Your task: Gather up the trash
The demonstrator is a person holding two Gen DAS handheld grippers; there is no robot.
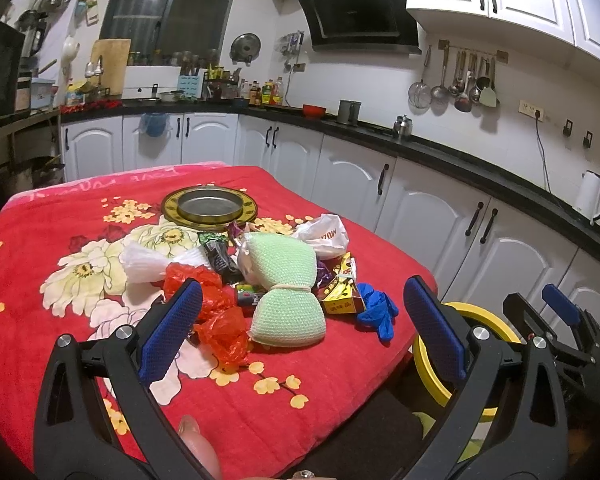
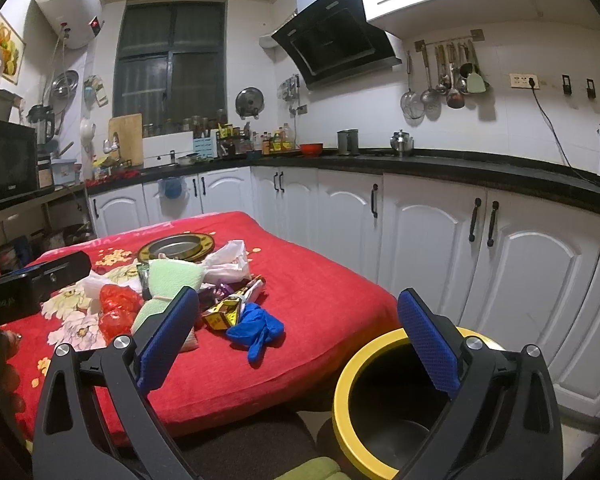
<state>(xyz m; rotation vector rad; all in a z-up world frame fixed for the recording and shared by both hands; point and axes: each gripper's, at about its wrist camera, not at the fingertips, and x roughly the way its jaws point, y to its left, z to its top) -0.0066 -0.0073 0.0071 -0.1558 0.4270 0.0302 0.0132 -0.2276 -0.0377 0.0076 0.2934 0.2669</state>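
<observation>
Here, both my grippers hang with jaws spread, holding nothing: the left gripper [image 1: 302,330] over the table's near edge, the right gripper [image 2: 298,342] beside it above the bin [image 2: 346,384]. The trash pile [image 1: 260,276] lies on the red cloth [image 1: 40,240] just ahead of my left jaws; a blue glove [image 2: 258,330] lies between my right jaws, nearer the left finger.

Fuzzy cloth blanket [image 1: 260,420]; crinkly glossy red plastic bag [image 1: 220,332]; shiny metal dish [image 1: 210,205].

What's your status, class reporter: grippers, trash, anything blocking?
Left gripper open, empty, above trash pile. Right gripper open, empty, by yellow-rimmed bin. Blue glove nearest bin. Nothing blocking.
</observation>
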